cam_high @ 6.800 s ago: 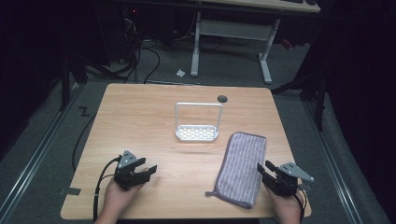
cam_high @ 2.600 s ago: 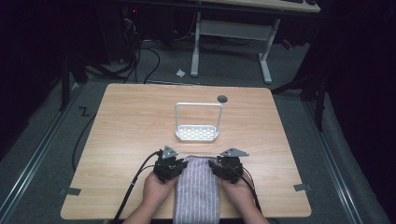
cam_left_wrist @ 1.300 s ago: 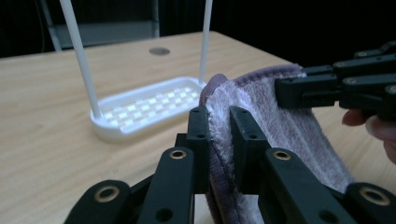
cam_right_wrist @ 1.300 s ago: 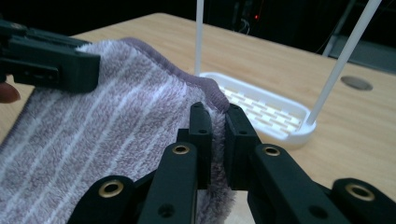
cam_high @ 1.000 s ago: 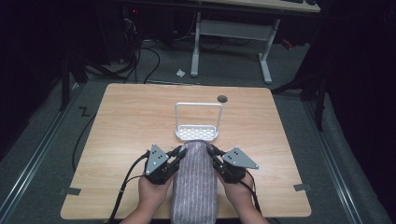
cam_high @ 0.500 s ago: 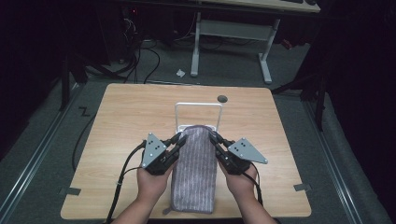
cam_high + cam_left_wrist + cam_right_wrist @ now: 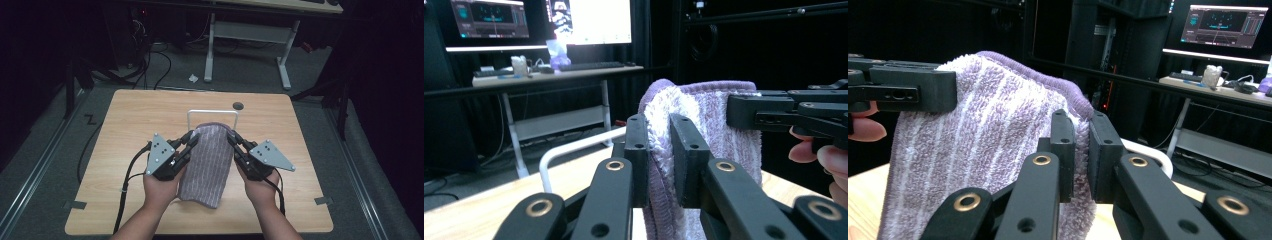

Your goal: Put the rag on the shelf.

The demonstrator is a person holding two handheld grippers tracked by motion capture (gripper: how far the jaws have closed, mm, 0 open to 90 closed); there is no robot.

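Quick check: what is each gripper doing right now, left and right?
Left gripper: closed on the left top corner of the purple striped towel, lifted off the table.
Right gripper: closed on the towel's right top corner.

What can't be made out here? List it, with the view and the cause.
- High view: the base of the white rack is hidden behind the raised towel.
- High view: whether the towel's lower end touches the table can't be told.
- Left gripper view: the rack's far side sits behind the left tongs and towel.
- Right gripper view: monitor text is too small.
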